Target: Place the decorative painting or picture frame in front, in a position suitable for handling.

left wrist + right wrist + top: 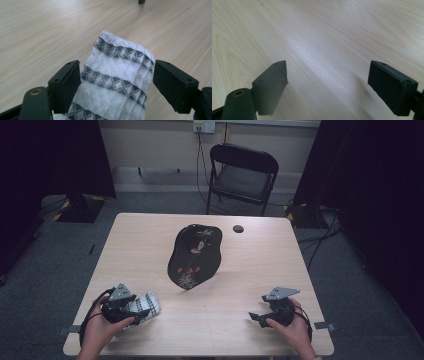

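Item: folded cloth point(117, 80), white with dark bands of small triangle weave, lying flat on the near left corner of the wooden table point(250, 265), its free end pointing toward the table's middle. Condition: soft, textured, apparently folded into several layers; judged light, limp and non-fragile, likely to sag and unfold if lifted by one layer alone. Surface looks waffled and matte, so the pads should find good purchase with little risk of slipping. Left gripper point(117, 77): jaws spread wide, straddling the cloth across its width; the left pad sits at or just against the cloth's edge, the right pad stands a little clear of it, and neither is seen pressing in. Recommended hold: across the full folded thickness, squarely on the middle band where the jaws already stand, taking all layers together so the fold stays closed. Right gripper point(327, 82): jaws wide apart, nothing between them, over bare wood at the near right corner, well apart from the cloth. Also on the table: a dark lacquered tray point(195, 255) with a floral design near the centre, and a small black round object point(238, 228) beyond it.
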